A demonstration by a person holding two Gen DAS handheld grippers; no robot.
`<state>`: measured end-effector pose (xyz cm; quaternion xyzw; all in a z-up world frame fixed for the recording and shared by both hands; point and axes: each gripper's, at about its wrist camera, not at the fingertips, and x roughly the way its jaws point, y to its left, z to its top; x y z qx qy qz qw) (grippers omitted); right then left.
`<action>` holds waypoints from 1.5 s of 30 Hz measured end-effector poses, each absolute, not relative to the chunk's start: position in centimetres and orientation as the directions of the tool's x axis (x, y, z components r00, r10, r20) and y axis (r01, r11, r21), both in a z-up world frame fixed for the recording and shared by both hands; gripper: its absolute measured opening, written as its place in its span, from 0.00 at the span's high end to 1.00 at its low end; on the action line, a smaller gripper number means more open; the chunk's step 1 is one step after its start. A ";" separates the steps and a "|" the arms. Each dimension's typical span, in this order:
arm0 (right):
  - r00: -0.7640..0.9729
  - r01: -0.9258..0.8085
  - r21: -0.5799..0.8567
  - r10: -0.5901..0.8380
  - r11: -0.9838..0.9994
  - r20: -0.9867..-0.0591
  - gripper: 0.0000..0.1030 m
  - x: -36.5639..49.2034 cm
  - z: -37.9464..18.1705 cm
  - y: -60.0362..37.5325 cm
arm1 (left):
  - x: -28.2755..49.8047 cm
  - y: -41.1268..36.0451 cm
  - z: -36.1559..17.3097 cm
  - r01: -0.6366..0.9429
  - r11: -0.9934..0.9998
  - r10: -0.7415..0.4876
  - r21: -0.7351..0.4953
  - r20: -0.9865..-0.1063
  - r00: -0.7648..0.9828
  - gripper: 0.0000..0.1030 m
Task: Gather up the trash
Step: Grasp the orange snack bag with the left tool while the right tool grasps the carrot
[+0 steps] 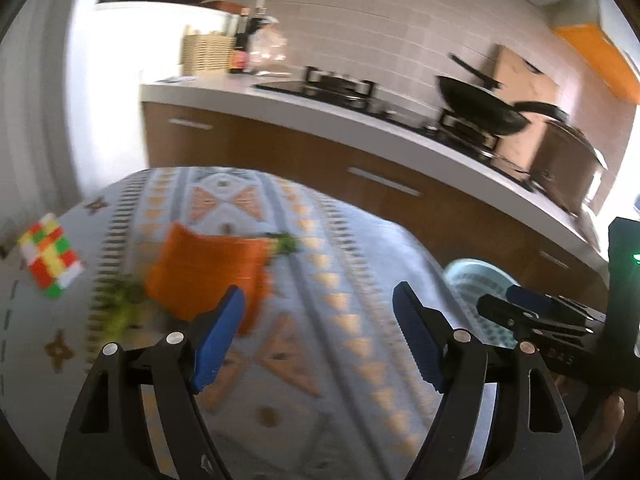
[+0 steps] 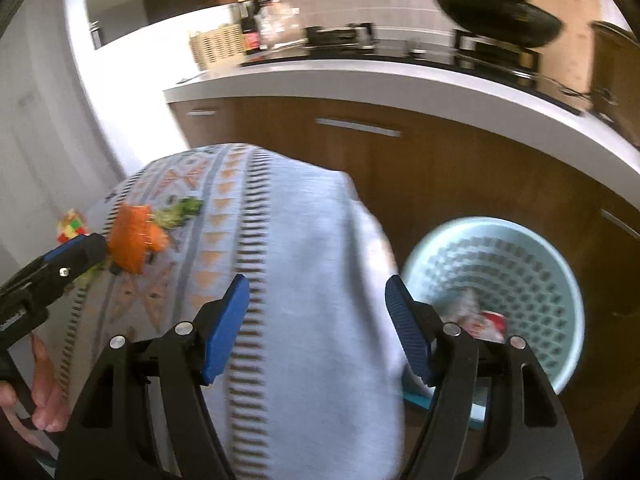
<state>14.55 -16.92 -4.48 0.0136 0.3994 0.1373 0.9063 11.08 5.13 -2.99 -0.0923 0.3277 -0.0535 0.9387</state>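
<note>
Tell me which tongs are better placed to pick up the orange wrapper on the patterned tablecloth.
Left, probably: the left tongs are open, with the orange wrapper just ahead; the open right tongs face bare cloth.

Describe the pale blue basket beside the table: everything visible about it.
The basket is round, pale blue, apparently plastic, its wall a lattice of small holes under a smooth rim. It stands upright on the floor between the cloth-covered table and the wooden cabinets. Crumpled trash, partly red and white, lies inside. No gripper touches it.
</note>
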 end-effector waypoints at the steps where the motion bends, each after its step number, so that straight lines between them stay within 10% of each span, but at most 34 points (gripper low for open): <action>1: 0.639 -0.259 0.141 0.279 0.956 -0.717 0.36 14.8 -4.7 -15.9 | 11.1 5.9 -3.2 0.027 0.978 -0.151 -0.208 -0.610 0.778 0.28; 15: 0.528 -0.371 0.169 0.357 0.913 -0.770 0.41 18.2 -10.6 -8.5 | 17.3 9.1 -8.1 -0.038 0.994 -0.046 -0.100 -0.723 0.689 0.28; 29: 0.561 -0.382 0.190 0.390 0.904 -0.730 0.41 18.1 -10.0 -9.0 | 15.7 12.7 -7.6 -0.045 0.966 -0.135 -0.255 -0.646 0.751 0.93; 45: 0.459 -0.610 0.064 0.418 0.790 -0.784 0.41 21.4 -9.0 4.1 | 8.5 17.8 -3.9 -0.138 0.936 -0.071 -0.324 -0.558 0.826 0.98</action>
